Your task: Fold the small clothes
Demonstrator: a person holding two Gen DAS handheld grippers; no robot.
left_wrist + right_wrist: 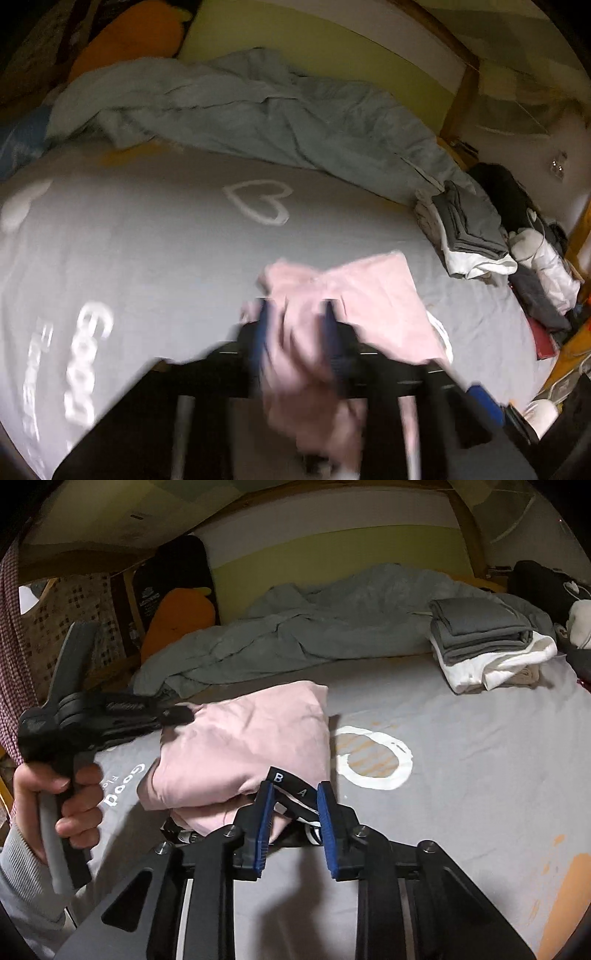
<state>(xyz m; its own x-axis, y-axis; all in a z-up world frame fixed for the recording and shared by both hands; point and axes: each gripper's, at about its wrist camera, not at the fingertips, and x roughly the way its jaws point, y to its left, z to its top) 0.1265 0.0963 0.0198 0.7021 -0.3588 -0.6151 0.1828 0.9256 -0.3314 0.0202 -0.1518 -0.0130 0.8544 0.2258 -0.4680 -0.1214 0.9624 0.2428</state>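
Pink garment (243, 749) sits folded on the grey bed sheet (480, 775), near the front edge, over a black-and-white strap with letters B and A (291, 786). Left claw (297, 314) is clamped on a bunch of the pink fabric; view is blurred. In the right wrist view a hand (55, 790) grips that claw's handle at the garment's left side. Right claw (295, 794) stands narrow, blue pads either side of the lettered strap; can't tell if they press it. Folded grey-and-white stack (484, 646) is well apart at the far right, beside the crumpled duvet (314, 627).
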